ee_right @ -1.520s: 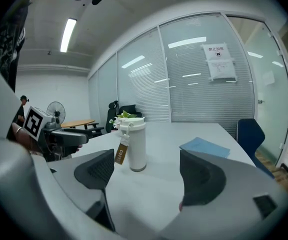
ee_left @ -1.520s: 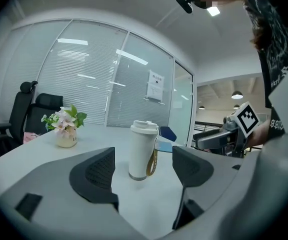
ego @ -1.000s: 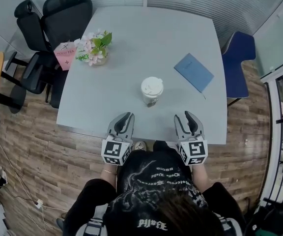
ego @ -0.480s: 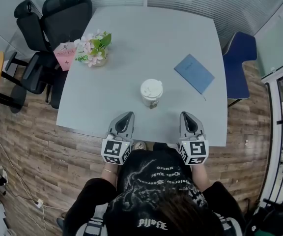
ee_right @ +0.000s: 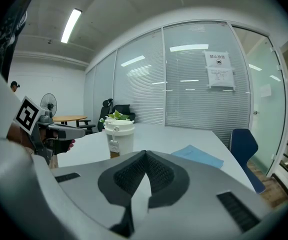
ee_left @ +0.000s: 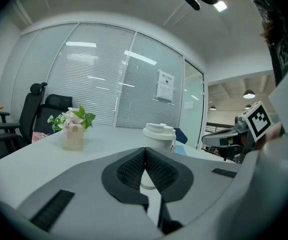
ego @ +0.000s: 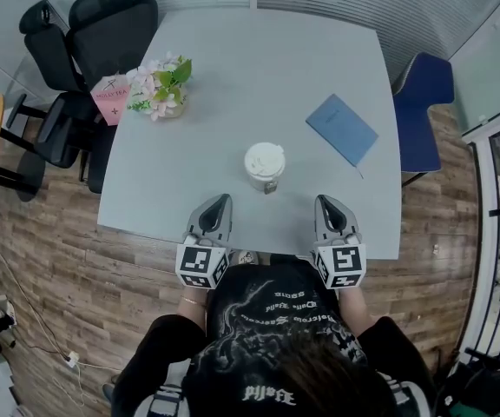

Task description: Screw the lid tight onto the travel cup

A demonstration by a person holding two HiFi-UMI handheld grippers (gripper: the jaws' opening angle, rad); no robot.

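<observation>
Travel cup (ego: 265, 165) stands apart from left hand-held gripper (ego: 223, 198) and right hand-held gripper (ego: 324, 199), both closed.

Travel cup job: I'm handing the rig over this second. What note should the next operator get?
Left tongs: shut, empty, at the near edge of the table, left of the travel cup.
Right tongs: shut, empty, same edge, right of the cup.
The cup stands upright mid-table, untouched, with the white lid seated on top.
Done: lid is on; its tightness can't be judged.
Left: probably open both tongs, steady the cup with one and twist the lid tight with the other.
</observation>
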